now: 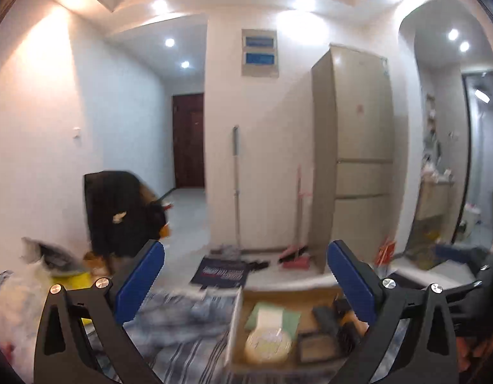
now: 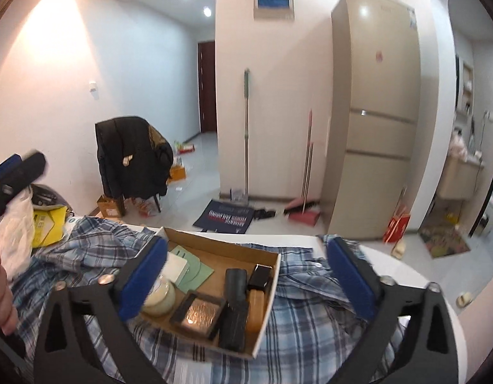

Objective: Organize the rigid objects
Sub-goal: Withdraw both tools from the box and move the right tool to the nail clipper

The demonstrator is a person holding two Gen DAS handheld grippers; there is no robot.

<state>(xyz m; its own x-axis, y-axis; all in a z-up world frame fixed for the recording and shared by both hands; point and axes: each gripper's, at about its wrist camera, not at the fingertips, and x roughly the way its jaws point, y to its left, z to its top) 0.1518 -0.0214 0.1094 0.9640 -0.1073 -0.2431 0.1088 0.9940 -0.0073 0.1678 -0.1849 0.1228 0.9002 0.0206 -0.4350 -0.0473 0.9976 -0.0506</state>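
An open cardboard box (image 2: 219,242) lies on a blue checked shirt (image 2: 310,329) spread over a white table. It holds a round cream tin (image 2: 158,297), green cards (image 2: 195,272), a black-framed square (image 2: 200,315), a long black case (image 2: 235,307), a small black box (image 2: 262,276) and an amber block (image 2: 256,308). My right gripper (image 2: 246,272) hangs open above the box with nothing between its blue pads. My left gripper (image 1: 246,275) is open too and empty, with the blurred box (image 1: 310,299) below it. At the left edge of the right wrist view is a blurred black finger (image 2: 28,163) of it.
A hand (image 2: 0,294) shows at the left edge. A yellow carton (image 2: 48,224) and a white plastic bag (image 2: 16,230) lie at the table's left. Beyond stand a chair with a black jacket (image 2: 131,160), a mop (image 2: 246,128) and a beige fridge (image 2: 374,112).
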